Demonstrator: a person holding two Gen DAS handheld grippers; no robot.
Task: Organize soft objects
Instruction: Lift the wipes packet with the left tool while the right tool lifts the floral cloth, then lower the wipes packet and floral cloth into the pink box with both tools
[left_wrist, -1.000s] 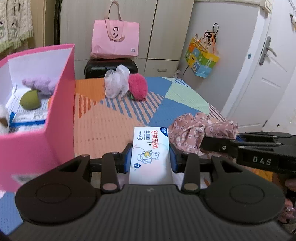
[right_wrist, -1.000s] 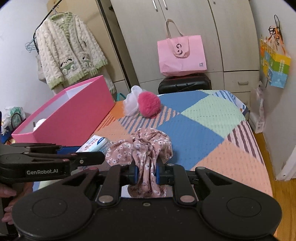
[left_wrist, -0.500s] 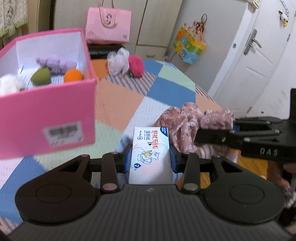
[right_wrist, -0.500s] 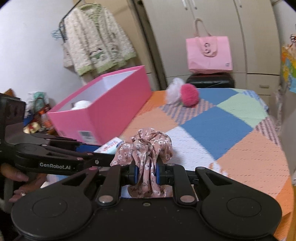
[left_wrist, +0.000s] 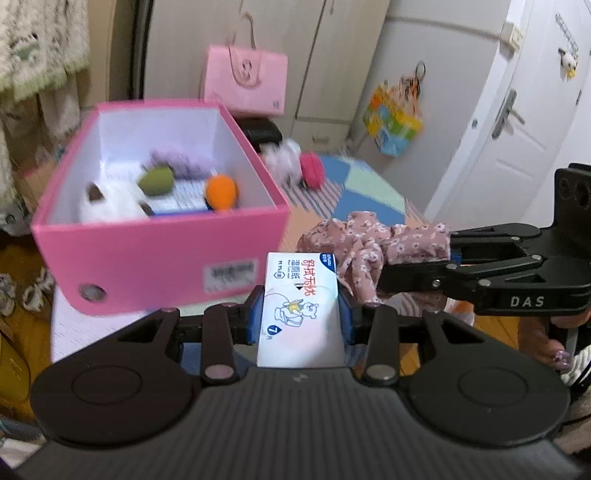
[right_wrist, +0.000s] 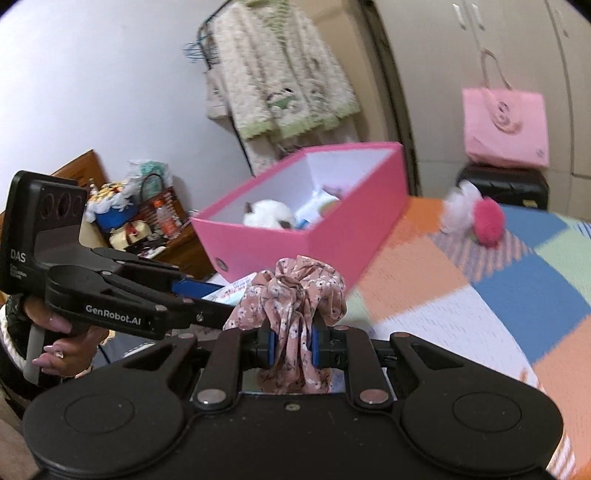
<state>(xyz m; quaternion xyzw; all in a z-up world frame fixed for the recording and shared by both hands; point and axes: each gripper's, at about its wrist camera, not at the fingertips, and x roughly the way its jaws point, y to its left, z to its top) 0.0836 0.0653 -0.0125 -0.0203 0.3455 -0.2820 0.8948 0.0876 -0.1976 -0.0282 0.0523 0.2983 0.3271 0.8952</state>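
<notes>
My left gripper (left_wrist: 300, 312) is shut on a white tissue pack (left_wrist: 301, 306) with a bear drawing, held in the air just in front of the pink box (left_wrist: 159, 254). Beside it on the right, my right gripper (right_wrist: 290, 341) is shut on a pink floral fabric scrunchie (right_wrist: 291, 295), also seen in the left wrist view as a bunched cloth (left_wrist: 365, 247). The open pink box (right_wrist: 314, 229) holds a white plush (left_wrist: 107, 206), a green ball (left_wrist: 155, 181), an orange ball (left_wrist: 221, 192) and a purple soft thing. A pink pompom (right_wrist: 488, 219) and a white puff (right_wrist: 460, 208) lie on the bed.
The bed has a patchwork cover (right_wrist: 498, 295). A pink bag (left_wrist: 245, 79) sits on a black case by the wardrobe. A fluffy cardigan (right_wrist: 280, 74) hangs at the left, above a cluttered wooden side table (right_wrist: 147, 221). A white door (left_wrist: 517, 122) stands at the right.
Both grippers have risen and pulled back with their loads. The view has swung left, so the pink box now lies straight ahead with its inside showing.
</notes>
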